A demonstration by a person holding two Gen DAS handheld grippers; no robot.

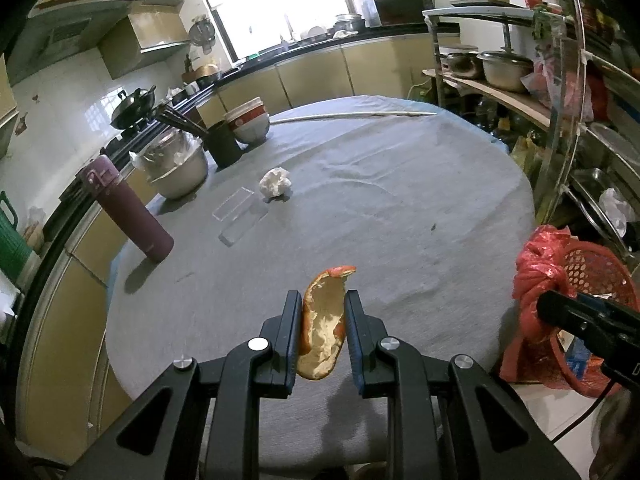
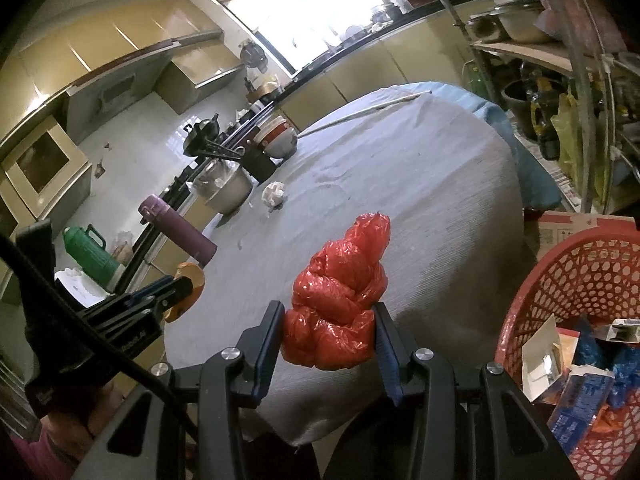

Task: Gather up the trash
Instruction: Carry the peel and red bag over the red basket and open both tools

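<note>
Between the left tongs (image 1: 323, 308) sits an orange peel (image 1: 322, 332), glossy outside, pale and matt within. The right tongs (image 2: 329, 320) pinch a crinkly, shiny red plastic bag (image 2: 340, 296). Beneath both lies a matt grey cloth (image 1: 380, 208). Right of them stands a perforated red plastic basket (image 2: 576, 276).

A lived-in home kitchen: yellow cabinets (image 1: 312, 76) run under a black counter below the window (image 1: 276, 4), with a wok (image 1: 134, 106) on the stove. Pots (image 1: 506, 68) crowd the shelves, and stacked bowls (image 1: 248, 120) sit on the cloth-covered table (image 1: 400, 200).
</note>
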